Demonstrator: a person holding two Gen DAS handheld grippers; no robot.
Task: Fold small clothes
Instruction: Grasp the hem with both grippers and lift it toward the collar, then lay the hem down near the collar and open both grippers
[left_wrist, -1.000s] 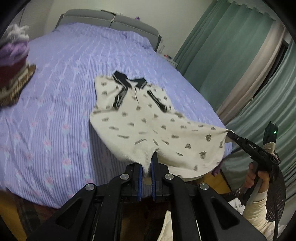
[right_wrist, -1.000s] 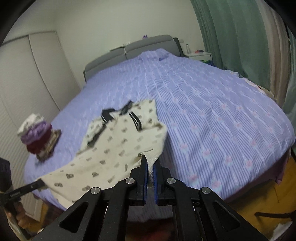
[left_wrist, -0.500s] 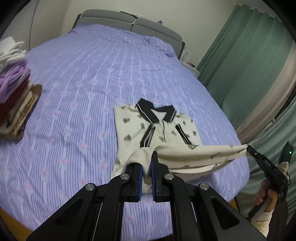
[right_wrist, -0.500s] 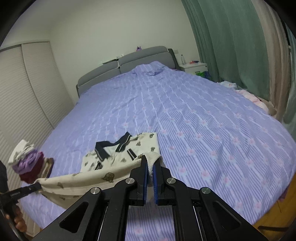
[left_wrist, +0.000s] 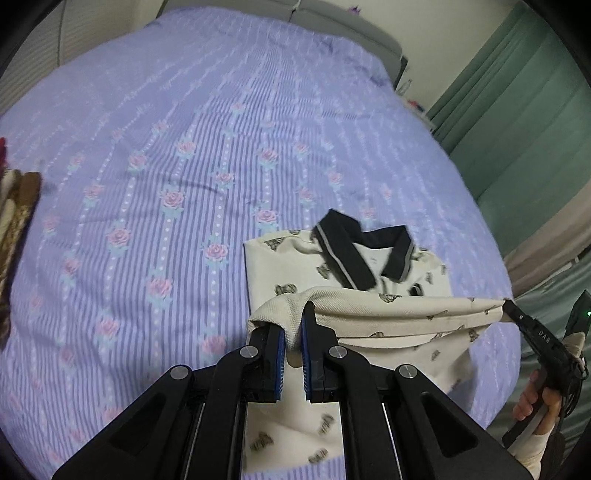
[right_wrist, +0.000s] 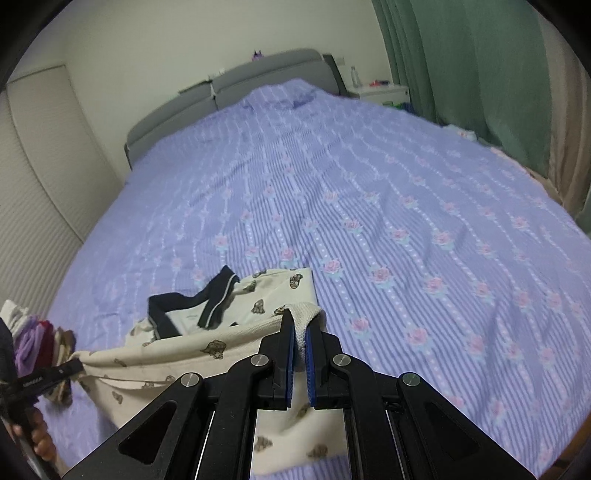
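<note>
A small cream polo shirt (left_wrist: 291, 266) with dark animal prints and a black collar (left_wrist: 343, 254) lies on the purple bed; it also shows in the right wrist view (right_wrist: 273, 291). My left gripper (left_wrist: 291, 325) is shut on one bottom corner of the shirt. My right gripper (right_wrist: 300, 325) is shut on the other bottom corner, and shows at the far right of the left wrist view (left_wrist: 511, 308). The hem (left_wrist: 399, 306) is stretched between them, lifted and carried over the shirt's lower half, close to the collar.
The purple rose-striped bedspread (left_wrist: 177, 177) fills both views. A stack of folded clothes (right_wrist: 33, 339) sits near the bed's left edge. A grey headboard (right_wrist: 266, 70), a nightstand (right_wrist: 380, 90) and green curtains (right_wrist: 461, 62) lie beyond.
Both grippers have moved forward over the bed with the hem, folding the shirt's lower part up toward the collar. The hem now hangs just short of the collar.
</note>
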